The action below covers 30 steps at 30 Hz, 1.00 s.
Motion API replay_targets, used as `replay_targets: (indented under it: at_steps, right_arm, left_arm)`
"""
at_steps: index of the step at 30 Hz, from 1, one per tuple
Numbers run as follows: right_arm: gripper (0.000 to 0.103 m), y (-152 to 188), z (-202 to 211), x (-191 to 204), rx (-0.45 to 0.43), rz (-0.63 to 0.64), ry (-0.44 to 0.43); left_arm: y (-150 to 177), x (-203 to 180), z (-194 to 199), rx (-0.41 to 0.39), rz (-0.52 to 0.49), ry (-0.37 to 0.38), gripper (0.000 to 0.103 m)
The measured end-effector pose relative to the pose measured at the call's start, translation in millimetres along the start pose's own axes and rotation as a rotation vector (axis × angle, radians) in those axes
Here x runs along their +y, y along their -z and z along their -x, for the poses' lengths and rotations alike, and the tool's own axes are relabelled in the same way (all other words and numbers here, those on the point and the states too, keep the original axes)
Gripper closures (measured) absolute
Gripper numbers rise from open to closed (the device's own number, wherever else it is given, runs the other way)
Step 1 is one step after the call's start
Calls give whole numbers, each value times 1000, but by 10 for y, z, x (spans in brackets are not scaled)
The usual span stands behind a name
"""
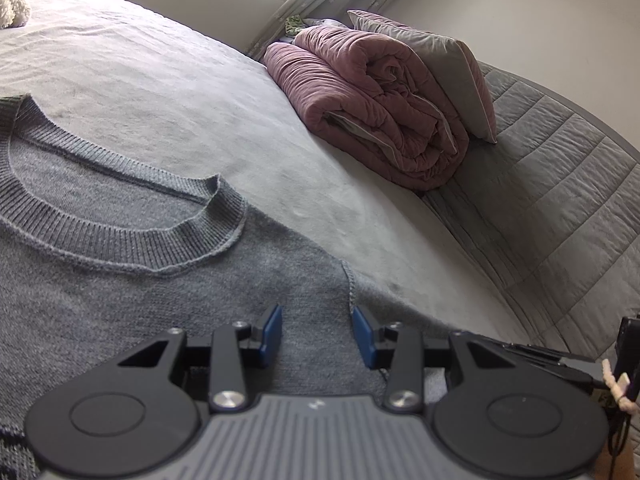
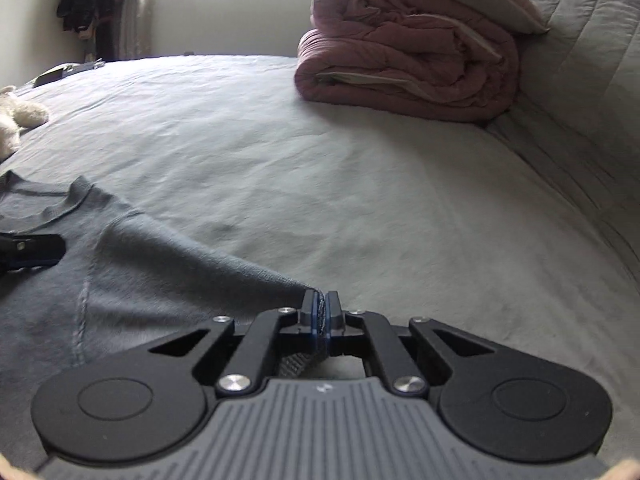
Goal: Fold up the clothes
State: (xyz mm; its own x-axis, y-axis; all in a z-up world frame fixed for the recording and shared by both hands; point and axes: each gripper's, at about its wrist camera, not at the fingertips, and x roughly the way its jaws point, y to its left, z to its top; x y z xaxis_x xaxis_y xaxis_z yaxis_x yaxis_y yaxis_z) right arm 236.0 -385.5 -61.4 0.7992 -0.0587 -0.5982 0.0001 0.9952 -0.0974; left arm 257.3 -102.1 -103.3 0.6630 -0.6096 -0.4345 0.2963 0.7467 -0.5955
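R tongs (image 2: 321, 300) pinch sweater (image 2: 160, 256) sleeve; L tongs (image 1: 316, 320) apart above shoulder.

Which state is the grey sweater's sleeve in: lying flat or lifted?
Lifted: the right gripper is shut on the sleeve, pulling it taut off the bed.

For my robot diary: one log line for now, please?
right tool: shut on sweater sleeve | left tool: open over sweater
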Motion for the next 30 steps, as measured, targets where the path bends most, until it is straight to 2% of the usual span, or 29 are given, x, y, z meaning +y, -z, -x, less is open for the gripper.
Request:
replay_targets:
  at_steps: [4, 6, 7, 9, 10, 12, 15, 17, 19, 24, 26, 27, 28, 29, 30]
  right_arm:
    - [98, 97, -90, -96, -24, -61, -38]
    - [88, 101, -45, -202, -34, -132, -88]
    - [86, 104, -16, -269, -42, -174, -120]
    - [68, 107, 31, -397, -62, -269, -173]
    - [64, 109, 44, -440, -66, -303, -196]
    - [63, 111, 56, -493, -66, -350, -236]
    - [63, 113, 43, -502, -40, -355, -255]
    - [63, 126, 15, -504, -15, -346, -267]
    - [63, 139, 16, -497, -10, -333, -271]
    - [63, 164, 14, -421, -20, -288, -237]
    - [62, 163, 7, -366, -24, -267, -221]
    - [68, 160, -2, -341, -25, -257, -213]
    - [75, 155, -7, -312, -25, -249, -207]
    - [90, 153, -23, -295, -24, -243, -206]
    - [96, 155, -36, -281, -25, -238, -204]
  left_arm:
    - [-18, -36, -13, 3, -16, -18, 62]
    - [-64, -61, -9, 3, -37, -49, 63]
    - [-101, -77, 4, -5, -56, -87, 63]
    - [-209, -101, 15, -23, -120, -199, 62]
    - [-264, -103, 5, -26, -154, -237, 62]
    - [-377, -81, -55, -24, -239, -303, 61]
    - [-519, -24, -200, -1, -370, -378, 61]
    - [-593, 5, -275, 16, -424, -381, 58]
    - [-643, 16, -339, 28, -459, -378, 51]
    - [-736, 28, -491, 46, -497, -369, 50]
    - [-757, 37, -509, 53, -478, -355, 56]
    - [-758, 37, -514, 57, -473, -343, 69]
    - [-754, 31, -521, 60, -472, -337, 77]
    - [-741, 15, -529, 61, -478, -334, 81]
    - [-725, -6, -537, 62, -485, -332, 95]
